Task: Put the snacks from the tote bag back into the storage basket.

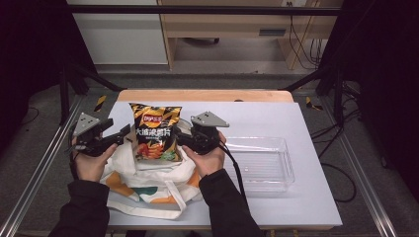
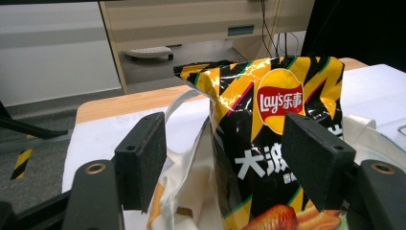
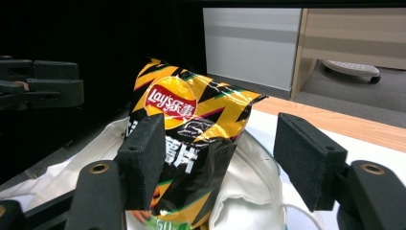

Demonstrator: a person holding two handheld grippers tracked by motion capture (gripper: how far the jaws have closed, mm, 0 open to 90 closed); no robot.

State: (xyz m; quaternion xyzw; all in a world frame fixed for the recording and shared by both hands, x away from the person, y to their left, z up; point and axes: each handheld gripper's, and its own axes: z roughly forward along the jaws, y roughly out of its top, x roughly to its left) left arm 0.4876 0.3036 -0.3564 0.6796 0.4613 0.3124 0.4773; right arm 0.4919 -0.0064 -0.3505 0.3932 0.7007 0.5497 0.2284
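In the high view, a black-and-yellow chip bag [image 1: 155, 131] stood upright a little left of the frame's centre, its lower end sunk into the mouth of a white tote bag [image 1: 148, 185] that lay on the white table [image 1: 306, 207] toward the bottom of the picture. The tote carried orange and green patches, and its handle looped toward the lower edge of the frame.

The left gripper [image 1: 121, 134] sat at the left of the chip bag, held by the person's left hand [image 1: 90, 163]. In the left gripper view its 2 black jaws stood wide apart, with the chip bag [image 2: 268, 139] and the pale cloth of the tote bag [image 2: 186, 182] between and beyond them; they held nothing.

The right gripper [image 1: 180, 137] sat just right of the chip bag, held by the right hand [image 1: 210, 159], a black cable trailing down along the sleeve. In the right gripper view its 2 jaws were also spread wide, empty, with the chip bag [image 3: 191, 143] rising between them nearer the left-hand jaw and the white tote bag [image 3: 244, 201] bunched below. Whether that jaw touched the bag could not be told.

A clear plastic bin [image 1: 262, 165] lay right of centre on the table, just beside the right hand.
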